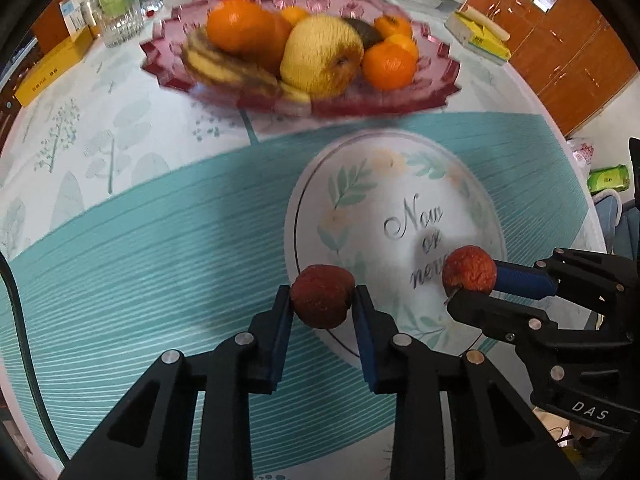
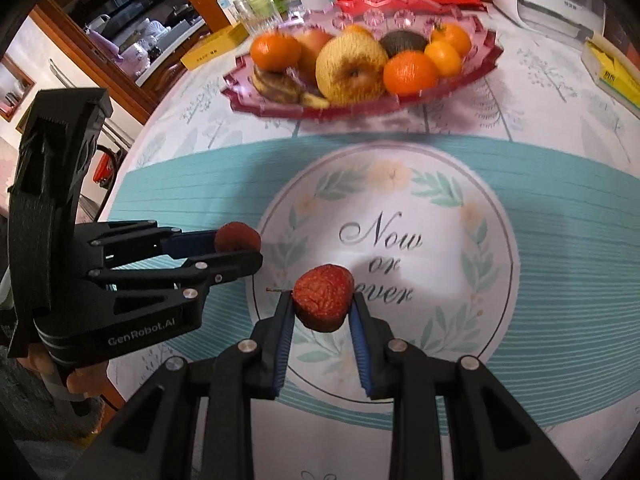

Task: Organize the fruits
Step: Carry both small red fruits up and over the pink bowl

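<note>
Nearest the lens, the left gripper (image 1: 322, 300) is clenching a wrinkled dark-red fruit (image 1: 322, 301) between its blue pads, jaws pressing on both sides. Beside it, the right gripper (image 2: 323, 306) is gripping a second red fruit (image 2: 323, 303) the same way, a short stem poking out to one side. Both fruits are hanging clear above the counter (image 1: 140, 220), over or near the round white print reading "Now or never" on the teal cloth.

Farther back, the pink glass fruit bowl (image 1: 400, 104) is sitting on the counter, well apart from both grippers. It is already carrying oranges (image 1: 240, 28), a large yellow pear-like fruit (image 1: 320, 56), a dark avocado-like fruit (image 2: 402, 42) and some banana pieces.

Judging from this, the task is looking well advanced: most fruit is lying in the bowl, and no loose fruit is showing on the cloth. What seems left is carrying these two small red fruits across to the bowl and setting them among the others without knocking the pile.
</note>
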The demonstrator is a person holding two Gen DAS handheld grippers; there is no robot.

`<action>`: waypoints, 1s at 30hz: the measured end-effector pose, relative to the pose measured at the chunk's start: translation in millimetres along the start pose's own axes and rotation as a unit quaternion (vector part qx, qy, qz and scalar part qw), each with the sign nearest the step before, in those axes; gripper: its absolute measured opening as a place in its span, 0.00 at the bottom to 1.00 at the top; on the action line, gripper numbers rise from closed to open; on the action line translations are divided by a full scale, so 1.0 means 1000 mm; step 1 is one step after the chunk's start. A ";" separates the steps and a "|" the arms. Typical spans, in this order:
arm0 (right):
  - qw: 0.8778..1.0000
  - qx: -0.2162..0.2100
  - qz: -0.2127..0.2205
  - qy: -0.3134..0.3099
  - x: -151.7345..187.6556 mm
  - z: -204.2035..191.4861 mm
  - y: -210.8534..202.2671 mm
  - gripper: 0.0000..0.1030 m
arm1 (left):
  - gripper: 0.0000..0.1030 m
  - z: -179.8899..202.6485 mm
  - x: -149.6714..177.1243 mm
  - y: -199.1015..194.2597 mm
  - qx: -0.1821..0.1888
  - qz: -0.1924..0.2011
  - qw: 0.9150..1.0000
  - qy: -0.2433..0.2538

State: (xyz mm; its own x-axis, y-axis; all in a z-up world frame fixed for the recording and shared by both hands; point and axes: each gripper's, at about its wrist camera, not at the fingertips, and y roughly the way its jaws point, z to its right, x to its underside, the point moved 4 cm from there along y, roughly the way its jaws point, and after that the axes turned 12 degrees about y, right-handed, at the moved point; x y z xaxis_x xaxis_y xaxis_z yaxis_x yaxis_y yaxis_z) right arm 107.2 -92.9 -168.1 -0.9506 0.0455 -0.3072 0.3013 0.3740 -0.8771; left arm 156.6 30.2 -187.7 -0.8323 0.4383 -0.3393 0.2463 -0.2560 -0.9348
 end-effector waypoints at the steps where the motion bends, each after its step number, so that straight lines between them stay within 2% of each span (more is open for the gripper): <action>1: 1.000 -0.001 0.005 -0.002 -0.003 -0.001 -0.004 0.27 | 0.28 0.000 -0.003 -0.005 0.000 0.005 1.000 -0.001; 14: 0.998 -0.013 0.068 -0.004 -0.038 -0.014 -0.065 0.27 | 0.28 0.004 -0.043 -0.075 -0.015 0.064 0.998 0.001; 21: 0.994 -0.005 0.105 -0.015 -0.067 -0.019 -0.101 0.27 | 0.28 0.000 -0.071 -0.124 -0.052 0.107 0.993 0.021; 30: 0.984 0.004 0.178 -0.025 -0.128 -0.029 -0.163 0.27 | 0.28 -0.016 -0.112 -0.187 -0.106 0.162 0.980 0.042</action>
State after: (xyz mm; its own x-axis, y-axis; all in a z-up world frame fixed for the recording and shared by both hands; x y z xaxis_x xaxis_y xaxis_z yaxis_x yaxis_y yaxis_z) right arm 177.6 -132.3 24.6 -0.7793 0.1262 -0.6138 0.6158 0.3359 -0.7127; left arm 212.2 43.0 23.2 -0.6514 0.4347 -0.6218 0.5970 -0.2121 -0.7737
